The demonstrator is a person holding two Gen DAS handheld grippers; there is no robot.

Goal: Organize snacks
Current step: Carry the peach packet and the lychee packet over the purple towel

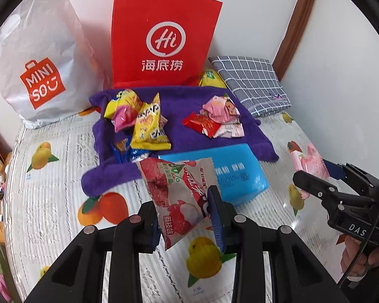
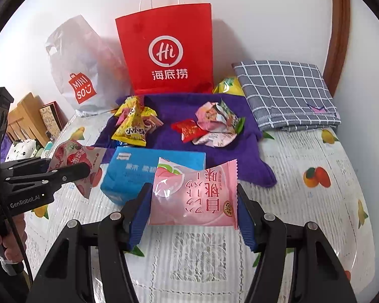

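So right now my left gripper (image 1: 187,217) is clamped on the lychee snack packet (image 1: 179,194), low centre in its view. My right gripper (image 2: 193,209) pinches the pink peach packet (image 2: 194,194) bottom centre, blue box (image 2: 141,174) and purple towel (image 2: 214,149) just behind.

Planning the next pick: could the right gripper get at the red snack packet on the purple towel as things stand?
Probably not yet: the right gripper is shut on the pink peach packet, so it has no free grip. The path looks passable, though the blue box sits partly before the red snack packet.
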